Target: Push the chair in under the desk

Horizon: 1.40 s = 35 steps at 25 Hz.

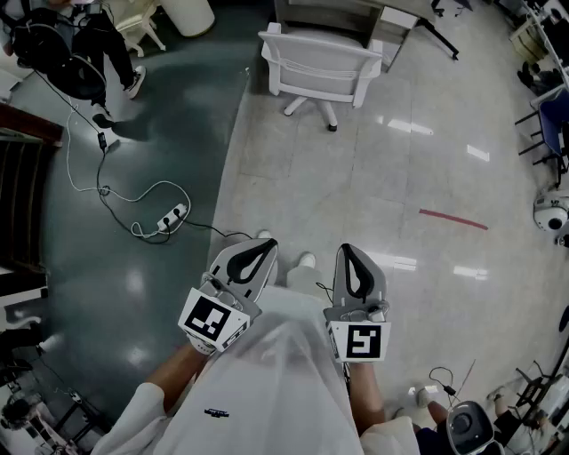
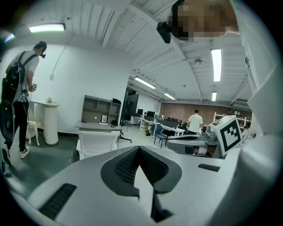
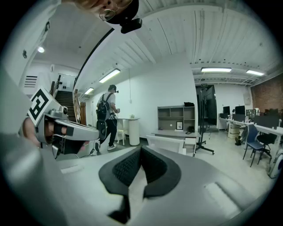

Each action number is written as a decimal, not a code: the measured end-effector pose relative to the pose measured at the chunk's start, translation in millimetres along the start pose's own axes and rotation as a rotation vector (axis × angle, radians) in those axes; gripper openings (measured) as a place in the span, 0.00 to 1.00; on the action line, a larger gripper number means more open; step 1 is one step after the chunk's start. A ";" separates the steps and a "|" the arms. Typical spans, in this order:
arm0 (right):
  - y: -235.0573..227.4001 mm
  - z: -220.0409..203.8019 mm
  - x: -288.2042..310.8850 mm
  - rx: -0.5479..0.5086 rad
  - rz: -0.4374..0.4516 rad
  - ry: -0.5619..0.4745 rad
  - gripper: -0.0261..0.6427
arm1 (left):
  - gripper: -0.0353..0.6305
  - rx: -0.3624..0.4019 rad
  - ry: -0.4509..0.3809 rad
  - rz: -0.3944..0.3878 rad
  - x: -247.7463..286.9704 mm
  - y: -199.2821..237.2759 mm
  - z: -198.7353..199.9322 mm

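Note:
A white chair point(image 1: 320, 62) stands on the light floor, its back toward me, in front of a grey desk point(image 1: 356, 13) at the top of the head view. My left gripper point(image 1: 267, 244) and right gripper point(image 1: 348, 249) are held side by side close to my body, well short of the chair. Both are shut with nothing between their jaws. Past the closed left gripper point(image 2: 139, 148), the left gripper view shows the chair point(image 2: 95, 143) and desk point(image 2: 95, 127) some way ahead. Beyond the shut right gripper point(image 3: 141, 148), the chair point(image 3: 166, 143) and desk point(image 3: 172, 133) appear again.
A person with a backpack point(image 1: 80, 44) stands on the dark floor at the far left. A power strip with a white cable point(image 1: 173, 215) lies left of my path. A red tape strip point(image 1: 453, 219) marks the floor at the right, and blue chairs point(image 1: 551, 124) line the right edge.

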State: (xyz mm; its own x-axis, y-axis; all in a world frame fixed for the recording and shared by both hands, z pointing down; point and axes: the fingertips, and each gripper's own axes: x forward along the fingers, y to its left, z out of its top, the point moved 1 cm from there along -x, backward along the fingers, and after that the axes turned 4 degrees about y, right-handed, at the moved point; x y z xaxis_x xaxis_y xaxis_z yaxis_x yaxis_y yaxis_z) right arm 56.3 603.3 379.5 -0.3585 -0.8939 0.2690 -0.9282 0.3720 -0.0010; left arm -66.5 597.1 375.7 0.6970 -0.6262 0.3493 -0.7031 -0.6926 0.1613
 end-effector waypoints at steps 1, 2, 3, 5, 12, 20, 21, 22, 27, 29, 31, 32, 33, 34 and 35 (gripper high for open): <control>4.0 0.6 2.8 0.001 0.004 -0.005 0.06 | 0.06 0.001 -0.006 0.003 -1.7 2.2 0.1; 7.7 1.2 5.3 0.001 0.008 -0.007 0.06 | 0.06 0.001 -0.012 0.006 -3.4 4.3 -0.3; 10.9 1.8 7.0 -0.002 0.009 -0.006 0.06 | 0.06 -0.003 -0.018 0.007 -5.0 6.1 -1.5; 14.5 0.7 8.3 -0.022 0.006 0.017 0.06 | 0.06 -0.024 -0.031 0.004 -7.4 9.0 -5.8; 27.3 20.6 31.7 0.014 0.034 0.004 0.06 | 0.06 -0.070 -0.063 -0.019 -17.6 48.4 -2.7; 63.6 39.5 87.9 -0.059 -0.068 -0.040 0.06 | 0.06 -0.089 -0.071 -0.003 -31.5 130.0 -2.5; 65.8 41.6 94.9 -0.051 -0.077 -0.045 0.06 | 0.06 -0.096 -0.077 -0.001 -33.5 140.8 -2.8; 67.6 43.6 100.9 -0.045 -0.086 -0.051 0.06 | 0.06 -0.099 -0.079 -0.001 -34.8 150.1 -3.6; 76.9 48.3 112.7 -0.030 -0.141 -0.039 0.06 | 0.06 -0.104 -0.071 -0.026 -41.2 171.9 -8.1; 83.4 50.3 116.9 -0.021 -0.151 -0.033 0.06 | 0.06 -0.101 -0.075 -0.041 -42.5 178.5 -5.3; 87.0 52.5 124.5 -0.030 -0.150 -0.025 0.06 | 0.06 -0.103 -0.081 -0.052 -38.8 185.3 -1.1; 86.2 53.7 130.0 -0.037 -0.148 -0.021 0.06 | 0.06 -0.107 -0.081 -0.053 -34.4 188.9 0.4; 84.3 55.0 136.0 -0.043 -0.143 -0.014 0.06 | 0.06 -0.113 -0.080 -0.052 -29.3 192.0 1.4; 81.9 56.2 141.6 -0.048 -0.135 -0.006 0.06 | 0.06 -0.118 -0.079 -0.051 -24.5 194.1 2.1; 79.5 56.8 146.7 -0.048 -0.126 0.000 0.06 | 0.06 -0.121 -0.078 -0.051 -20.5 195.4 3.3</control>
State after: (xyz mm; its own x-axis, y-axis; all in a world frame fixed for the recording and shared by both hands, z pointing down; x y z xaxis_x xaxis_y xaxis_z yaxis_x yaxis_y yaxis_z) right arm -75.8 487.5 364.2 -0.2393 -0.9344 0.2638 -0.9601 0.2682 0.0790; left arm -217.7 473.5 397.0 0.7377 -0.6206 0.2660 -0.6751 -0.6789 0.2885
